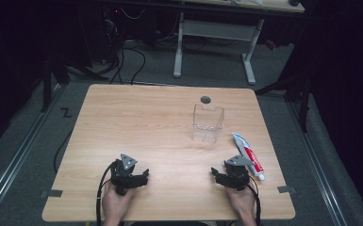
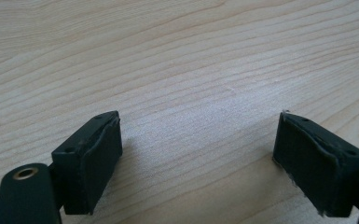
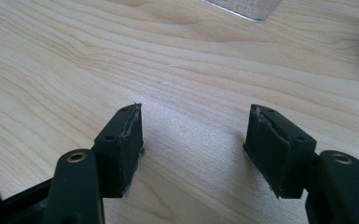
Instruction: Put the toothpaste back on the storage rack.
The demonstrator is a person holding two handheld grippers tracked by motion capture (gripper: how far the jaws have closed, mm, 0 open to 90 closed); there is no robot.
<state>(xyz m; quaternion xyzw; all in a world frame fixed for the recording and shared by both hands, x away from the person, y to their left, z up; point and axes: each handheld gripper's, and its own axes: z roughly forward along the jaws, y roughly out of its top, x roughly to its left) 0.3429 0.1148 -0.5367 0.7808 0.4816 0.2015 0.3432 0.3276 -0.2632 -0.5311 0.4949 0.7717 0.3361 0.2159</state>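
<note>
A clear plastic box (image 1: 208,123) stands open-topped on the wooden table (image 1: 136,127), right of centre; its near bottom edge shows in the right gripper view (image 3: 245,8). A red and white toothpaste tube (image 1: 249,156) lies flat near the table's right edge. My right gripper (image 1: 215,173) rests low on the table just left of the tube's cap end, jaws open and empty (image 3: 193,140). My left gripper (image 1: 144,175) sits near the front left, also open, with bare wood between its jaws (image 2: 198,144).
A dark round grommet hole (image 1: 205,99) sits at the table's far edge behind the box. A white-legged desk (image 1: 214,33) and cables stand on the floor beyond. Bare wood spans the table's left half and middle.
</note>
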